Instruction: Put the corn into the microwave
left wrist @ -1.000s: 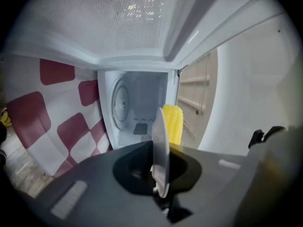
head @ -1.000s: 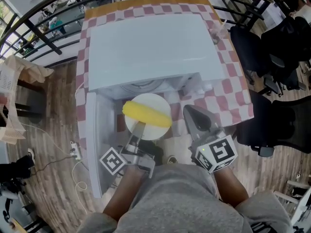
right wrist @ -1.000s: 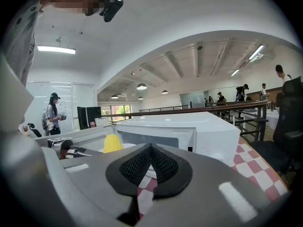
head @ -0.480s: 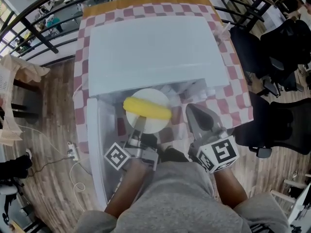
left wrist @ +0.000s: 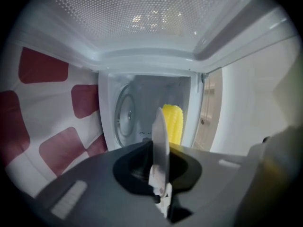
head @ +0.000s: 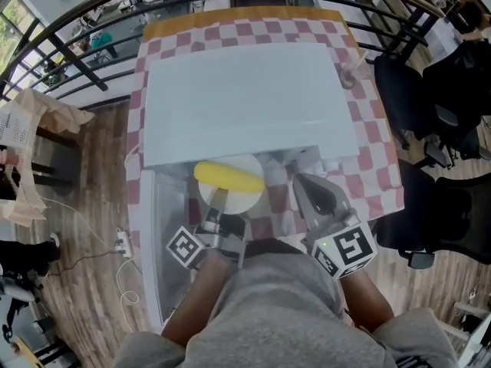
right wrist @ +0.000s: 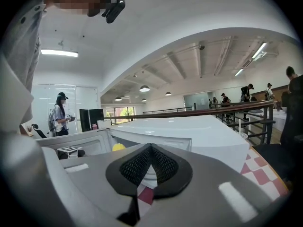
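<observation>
Item: corn (head: 228, 178), one yellow cob, lying on a white plate (head: 247, 199) at the mouth of the microwave (head: 245, 98). The far edge of the cob is about level with the front lip of the microwave's top, and the plate's far part is already under it. Long axis: left to right, crosswise to the line into the cavity. Carrier: left gripper (head: 218, 199), jaws clamped on the plate's near rim, which shows edge-on between them in the left gripper view, with the cob just beyond, on the far side. Relation governing the next move, as judged: the cob sits straight ahead of the left gripper, between it and the cavity, so a push away from the person along that gripper's own line should carry plate and cob inside. Door (head: 165, 244): swung open at the left, beside the left gripper. Right gripper (head: 311, 190): jaws together on nothing, just right of the plate and apart from it. The left hand is the nearer one. Support: checked tablecloth (head: 368, 140).
</observation>
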The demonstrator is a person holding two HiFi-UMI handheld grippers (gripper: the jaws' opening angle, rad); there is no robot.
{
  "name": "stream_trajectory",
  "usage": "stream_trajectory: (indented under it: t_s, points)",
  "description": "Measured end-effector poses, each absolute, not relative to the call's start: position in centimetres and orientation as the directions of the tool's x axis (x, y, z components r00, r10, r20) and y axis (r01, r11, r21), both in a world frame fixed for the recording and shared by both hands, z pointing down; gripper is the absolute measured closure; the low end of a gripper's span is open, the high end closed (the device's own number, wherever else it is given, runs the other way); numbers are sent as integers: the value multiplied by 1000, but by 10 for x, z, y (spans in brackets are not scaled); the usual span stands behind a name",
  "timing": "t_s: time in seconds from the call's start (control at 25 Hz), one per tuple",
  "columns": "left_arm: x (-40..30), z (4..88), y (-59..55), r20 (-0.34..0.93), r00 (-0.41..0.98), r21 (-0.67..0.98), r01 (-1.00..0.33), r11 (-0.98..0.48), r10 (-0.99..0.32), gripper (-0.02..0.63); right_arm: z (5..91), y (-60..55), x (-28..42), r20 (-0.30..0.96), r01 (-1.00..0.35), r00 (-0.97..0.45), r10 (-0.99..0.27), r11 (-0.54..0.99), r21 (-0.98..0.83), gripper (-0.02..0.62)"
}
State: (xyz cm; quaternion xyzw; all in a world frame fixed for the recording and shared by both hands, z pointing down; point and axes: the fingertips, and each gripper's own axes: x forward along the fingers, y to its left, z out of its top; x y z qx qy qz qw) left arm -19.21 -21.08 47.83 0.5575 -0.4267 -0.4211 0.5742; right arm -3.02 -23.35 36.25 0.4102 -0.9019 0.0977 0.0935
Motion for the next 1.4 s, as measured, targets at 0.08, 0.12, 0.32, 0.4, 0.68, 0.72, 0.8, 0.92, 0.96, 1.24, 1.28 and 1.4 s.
stream_trajectory:
  t_s: [0.08,0.12,0.32,0.4,0.68,0.72,0.8,0.92,0.96,1.24,1.28,1.4]
  points:
    - [-197,486,-215,35,258,999,12,39,-966,589,360,-238,-31,230,-745,-663,-713,659,-106,595]
    - [-198,489,-217,40,248,999,15,45,-968,589,359,-240,-31,221,-740,-669,-710,664,-108,595]
    - [-203,513,-231,76,223,997,-18,74,-972,589,357,-240,-25,195,-715,-697,-690,691,-108,595]
    - [-205,520,-238,83,214,997,-19,81,-973,589,358,-239,-22,195,-708,-704,-683,698,-109,595]
    - [-205,539,-257,122,188,993,-12,121,-975,589,359,-235,-15,203,-688,-722,-661,718,-111,597]
    - [-204,541,-259,128,188,992,-15,127,-974,589,359,-235,-13,205,-687,-723,-659,718,-112,597]
    - [-202,543,-262,138,187,990,-21,137,-973,589,360,-236,-11,206,-685,-725,-657,719,-116,595]
    - [-201,547,-264,153,191,988,-38,148,-970,589,359,-237,-9,199,-682,-729,-656,722,-120,595]
    - [-201,548,-265,158,191,987,-44,153,-969,589,358,-237,-8,196,-681,-730,-655,723,-118,595]
    - [-203,558,-267,176,175,984,-49,170,-969,589,358,-241,-6,192,-676,-734,-652,728,-116,597]
    - [-205,560,-268,174,174,984,-59,166,-969,589,358,-242,-6,191,-676,-735,-651,728,-116,595]
    - [-204,559,-270,178,173,984,-59,170,-969,588,358,-242,-7,191,-674,-736,-649,730,-115,595]
